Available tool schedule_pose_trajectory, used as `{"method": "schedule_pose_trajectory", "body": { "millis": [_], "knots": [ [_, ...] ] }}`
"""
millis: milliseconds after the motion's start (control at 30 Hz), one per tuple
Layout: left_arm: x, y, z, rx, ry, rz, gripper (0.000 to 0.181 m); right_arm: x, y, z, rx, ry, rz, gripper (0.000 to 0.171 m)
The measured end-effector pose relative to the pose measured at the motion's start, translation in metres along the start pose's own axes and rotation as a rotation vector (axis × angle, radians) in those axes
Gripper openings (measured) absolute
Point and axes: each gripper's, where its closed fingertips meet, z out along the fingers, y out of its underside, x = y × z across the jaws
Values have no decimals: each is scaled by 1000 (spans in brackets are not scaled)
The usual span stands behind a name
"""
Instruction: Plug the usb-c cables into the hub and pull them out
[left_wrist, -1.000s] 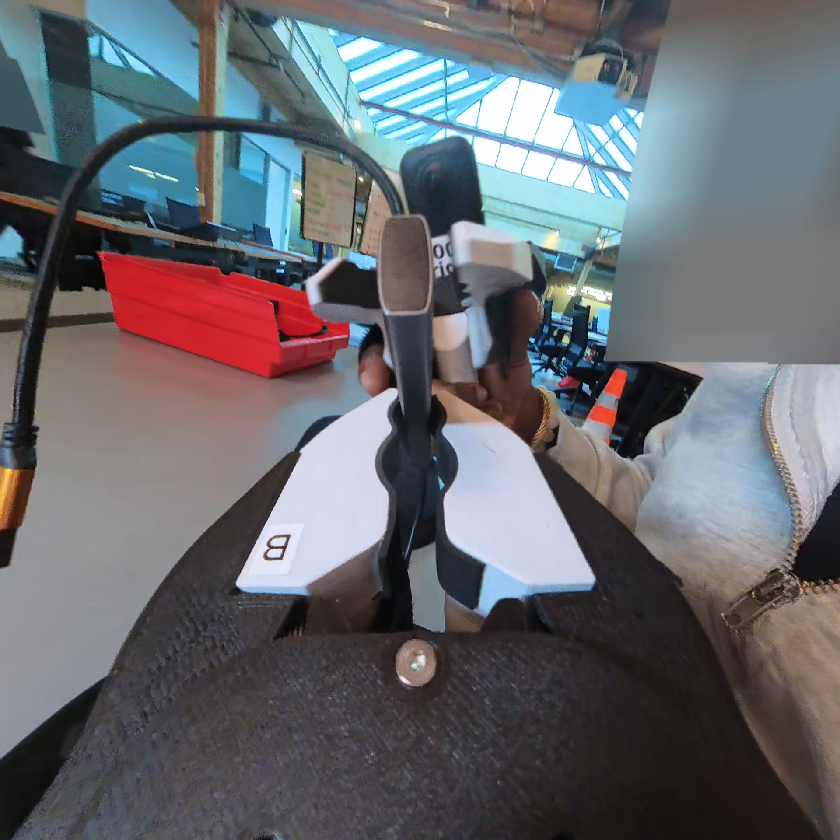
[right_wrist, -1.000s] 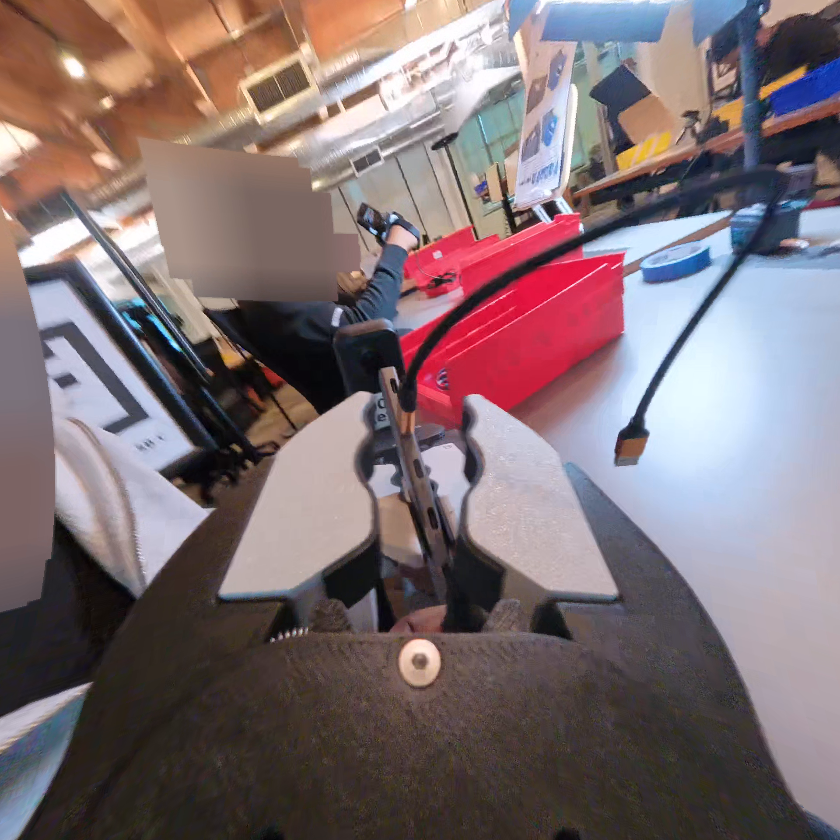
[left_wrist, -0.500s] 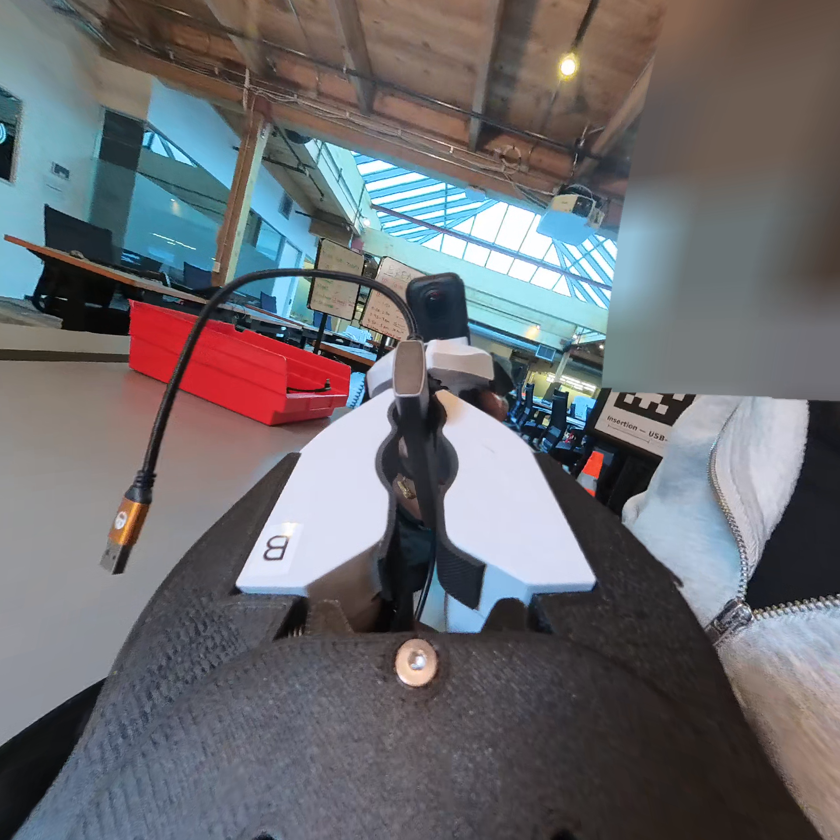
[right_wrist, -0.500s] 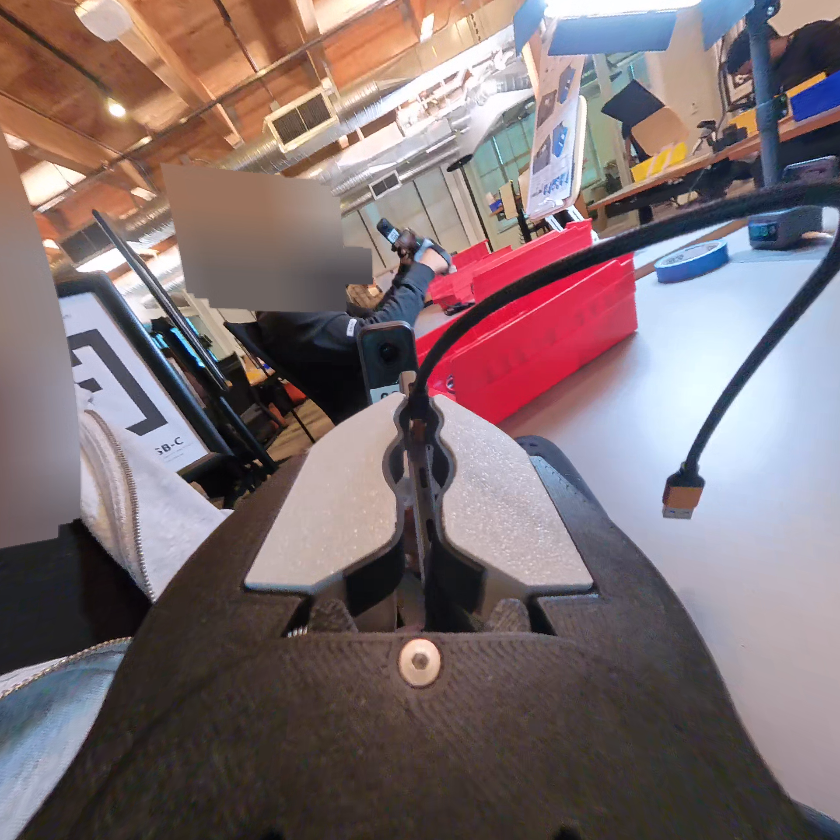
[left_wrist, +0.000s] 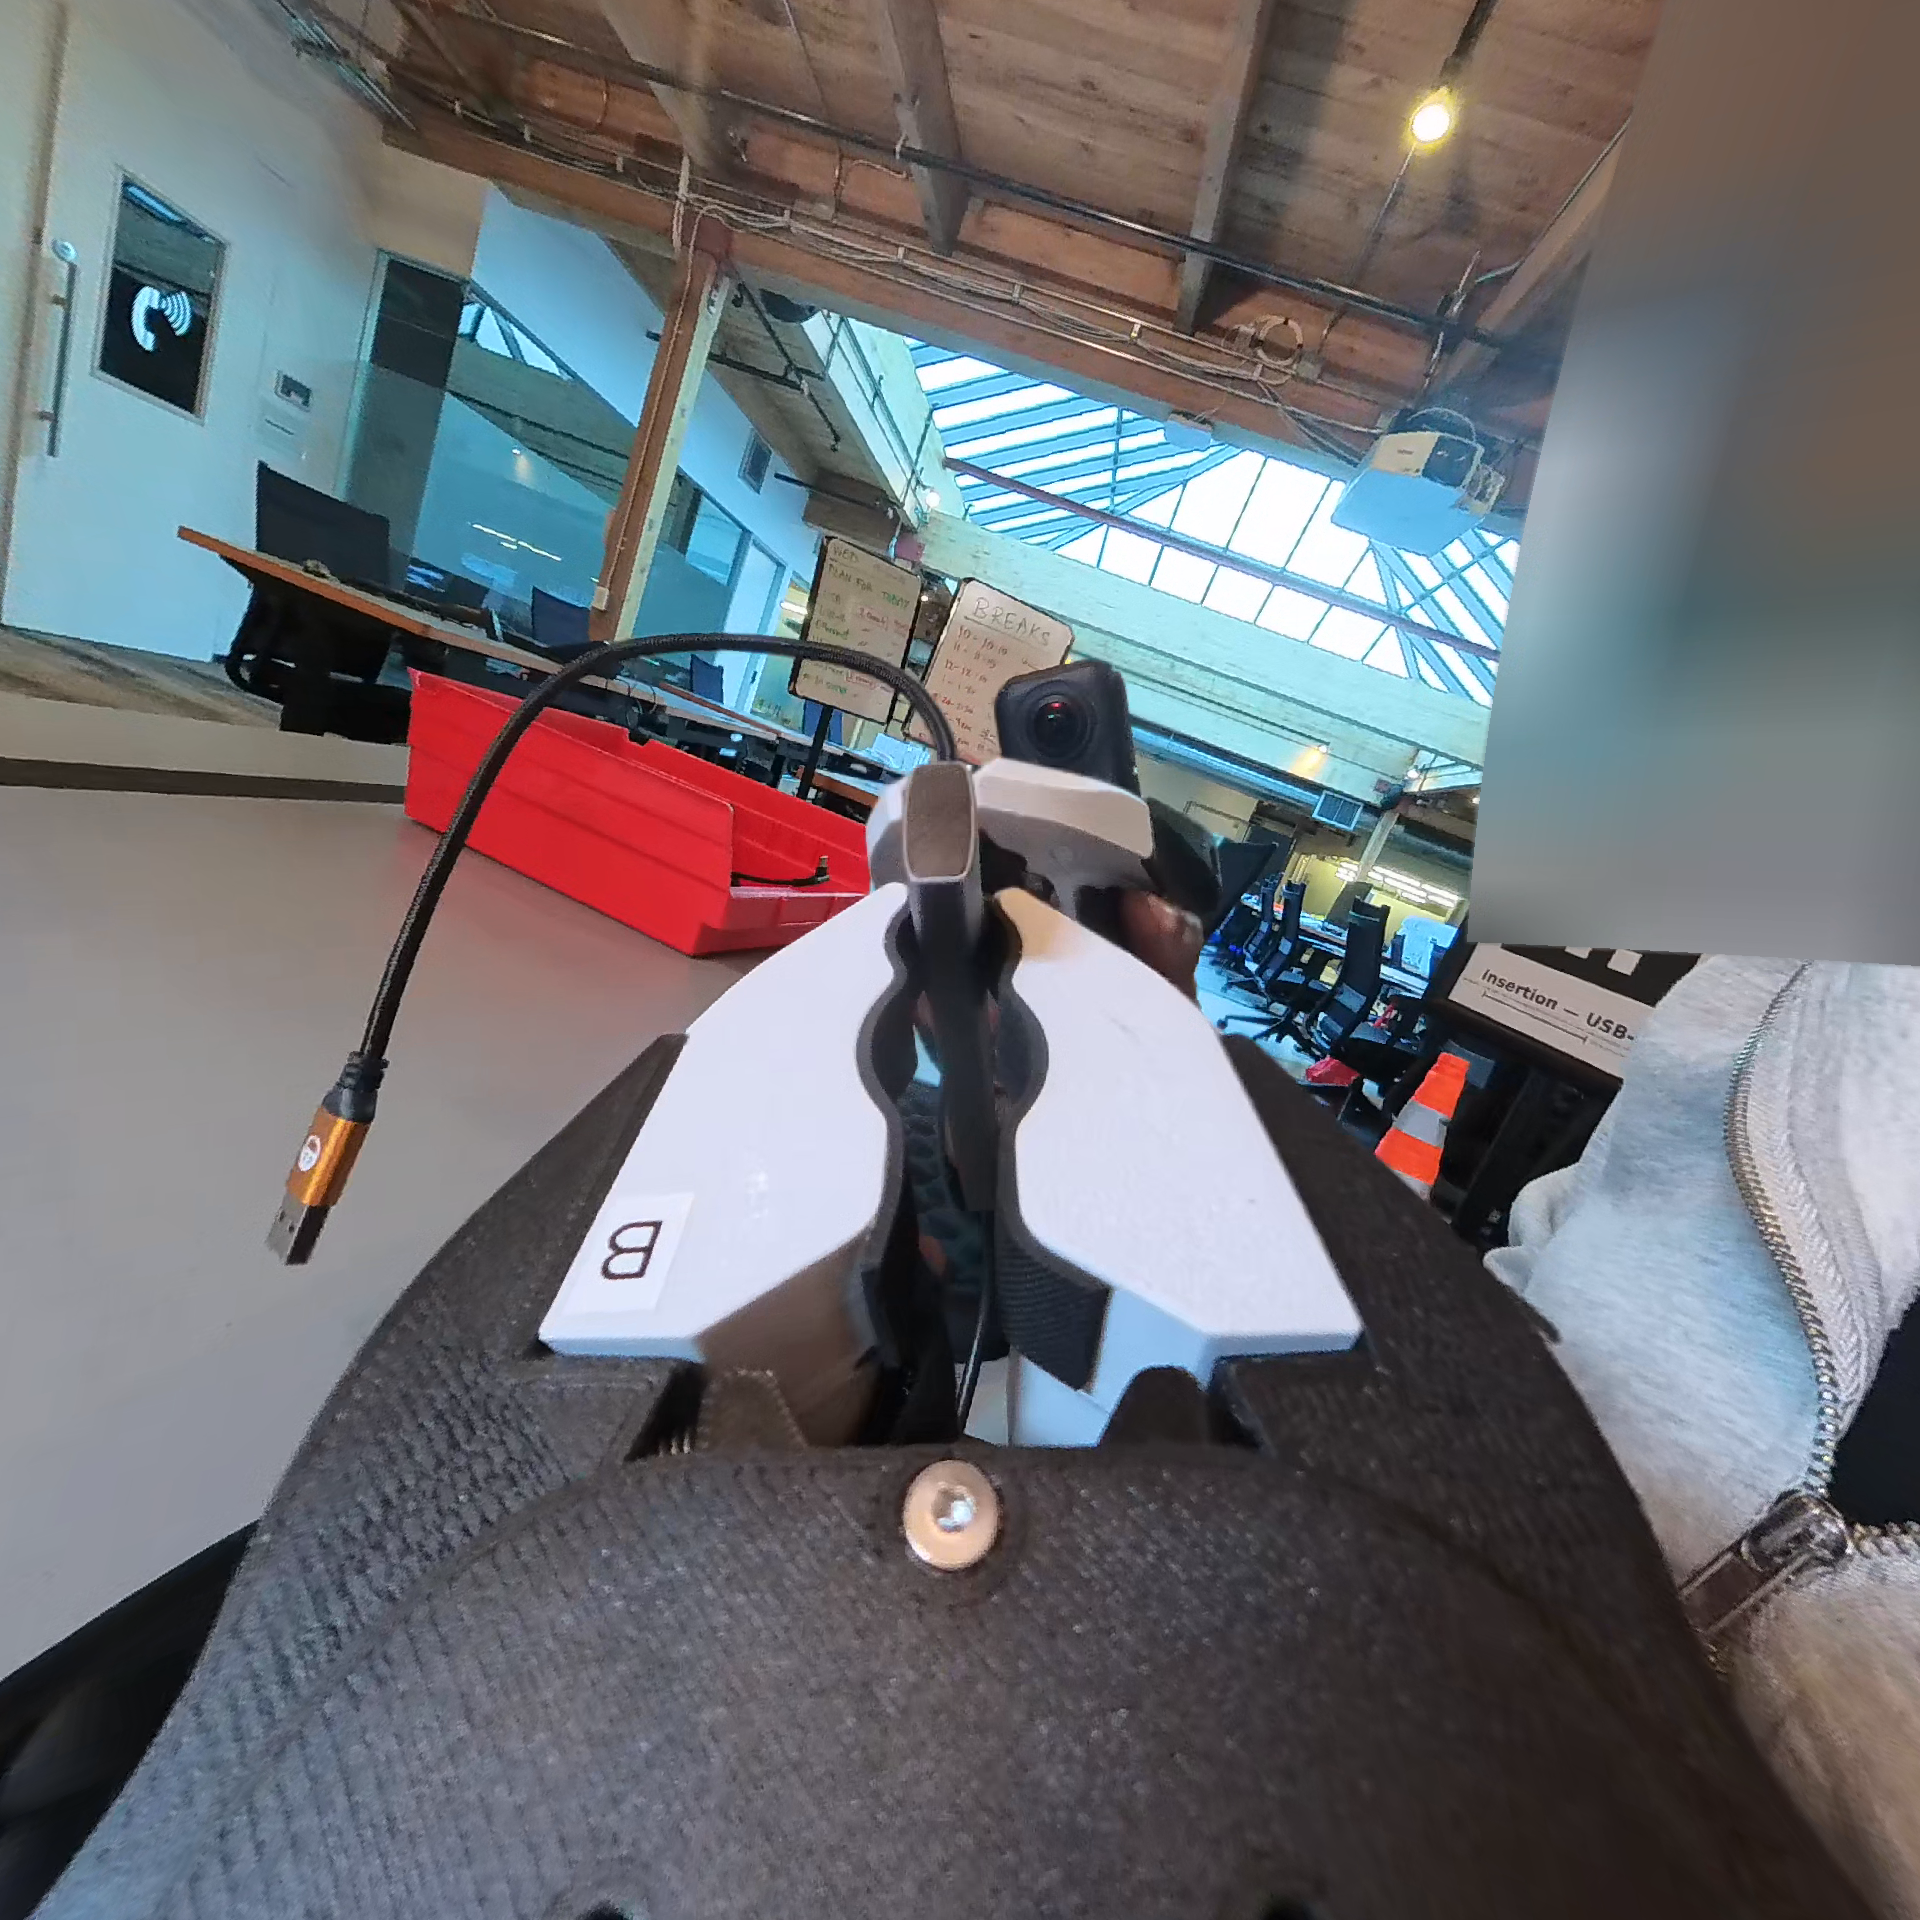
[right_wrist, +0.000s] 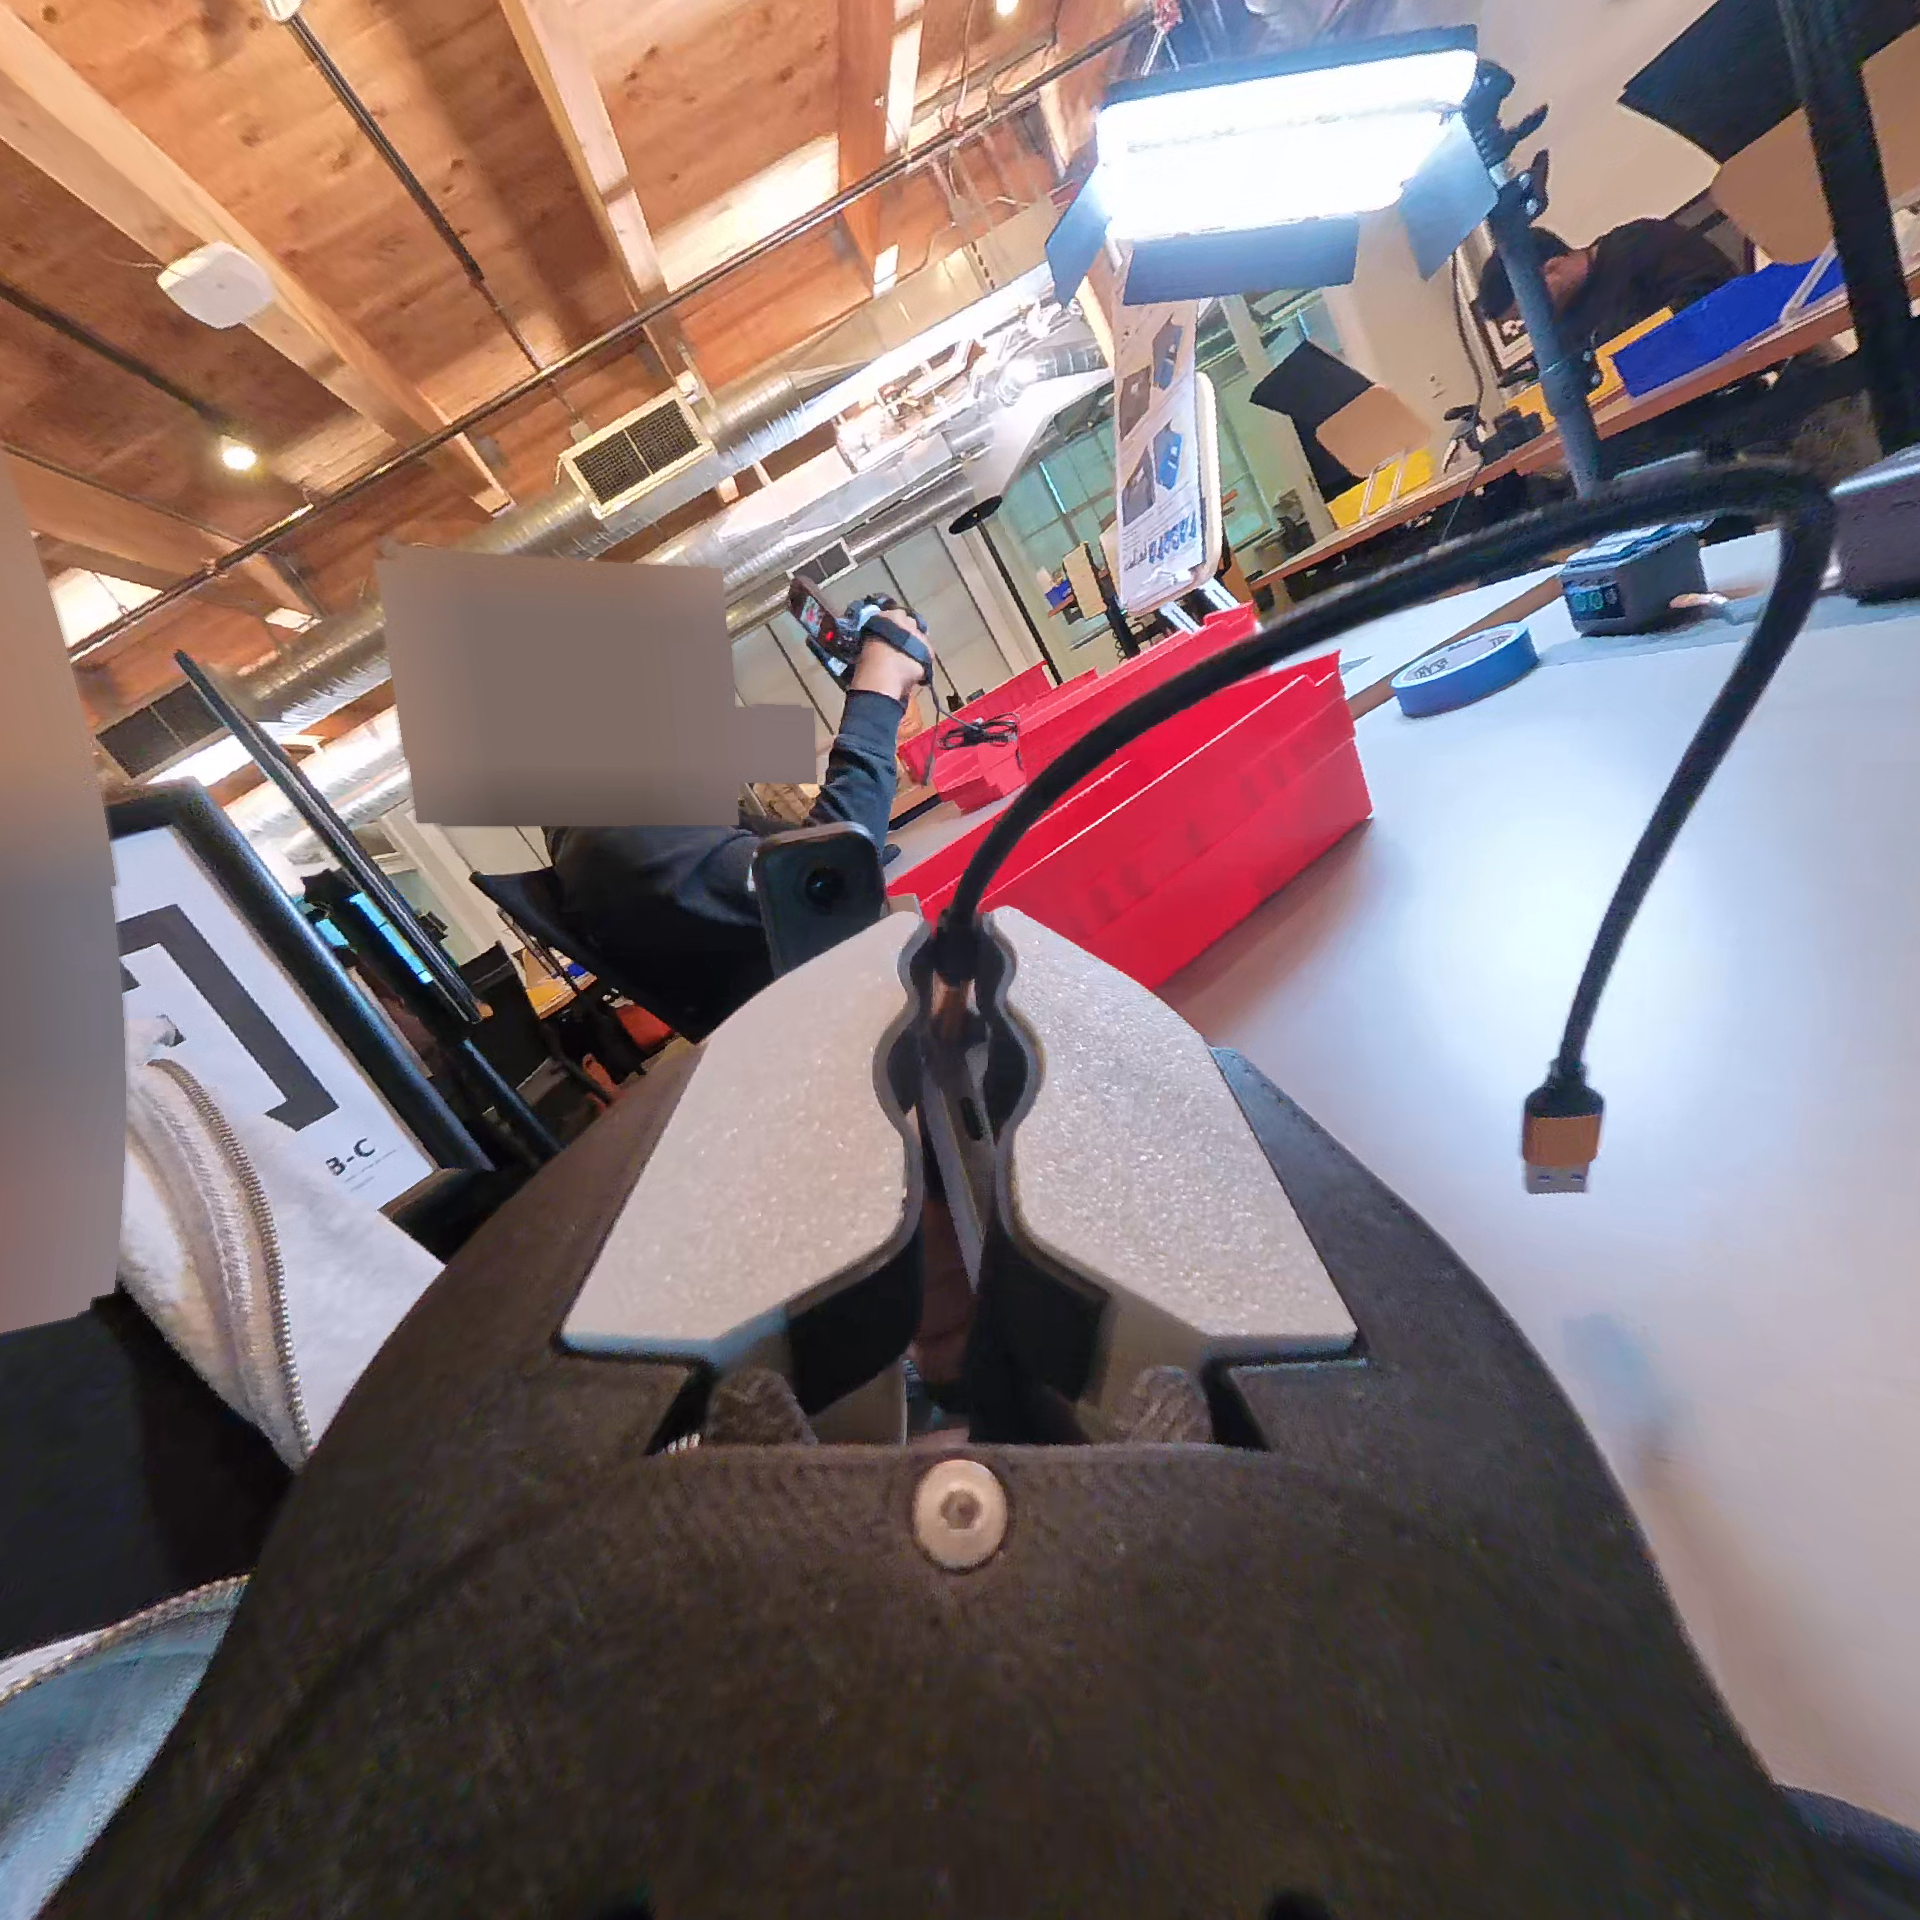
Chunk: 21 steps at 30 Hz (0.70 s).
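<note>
In the left wrist view my left gripper (left_wrist: 951, 935), with white fingers, is shut on a slim grey hub (left_wrist: 940, 831) that stands edge-on out of its tips. My right gripper (left_wrist: 1060, 810) sits just beyond the hub, facing me. A black braided cable (left_wrist: 499, 769) arcs from the hub's top to the left, and its orange plug (left_wrist: 322, 1164) hangs free above the table. In the right wrist view my right gripper (right_wrist: 951, 935) is shut on the cable's orange plug end at the hub (right_wrist: 961, 1132). The cable (right_wrist: 1247, 644) loops right to the hanging plug (right_wrist: 1558, 1132). The fingers hide the joint.
A grey table (left_wrist: 156, 1039) spreads on the cable's side, with a red bin (left_wrist: 623, 831), seen also in the right view (right_wrist: 1195, 810), and a blue tape roll (right_wrist: 1465, 675). The holder's grey zip jacket (left_wrist: 1714, 1195) is close. Another person's raised arm (right_wrist: 862, 748) shows behind. The tips of both grippers are at nearly the same place.
My right gripper has closed from open onto the cable's plug at the hub. Both grippers have drawn together and tilted upward. The free orange plug has swung nearer.
</note>
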Motion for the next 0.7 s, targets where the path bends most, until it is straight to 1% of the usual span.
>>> {"method": "schedule_pose_trajectory", "body": {
  "millis": [167, 300, 367, 400, 433, 467, 500, 567, 600, 633, 700],
  "knots": [
    [2, -5, -3, 43, 21, -24, 12, -3, -3, 4, -32, 37, -75, 4],
    [-5, -6, -4, 61, -67, 50, 12, 5, -3, 7, 7, 13, 120, 5],
    [-5, -8, -5, 88, -133, 160, 11, 3, -3, 9, 1, -1, 188, 7],
    [-4, -9, -4, 96, -172, 242, 11, 1, -5, 9, 18, 21, 188, 7],
    [-1, -10, -4, 100, -214, 333, 11, 0, -5, 7, 39, 64, 167, 12],
    [2, -11, -3, 105, -251, 432, 11, 1, -5, 4, 62, 122, 151, 24],
    [6, -11, -1, 96, -286, 535, 11, -1, -4, 2, 81, 156, 136, 30],
    [10, -9, 1, 68, -350, 721, 11, -8, 3, 5, 63, 171, 105, 31],
    [13, -8, 3, 62, -366, 781, 11, -11, 10, 9, 30, 167, 75, 29],
    [13, -5, 4, 44, -380, 826, 12, -15, 15, 13, 11, 153, 46, 18],
    [12, -2, 3, 32, -400, 913, 11, -14, 15, 12, 28, 151, 56, 16]
  ]
}}
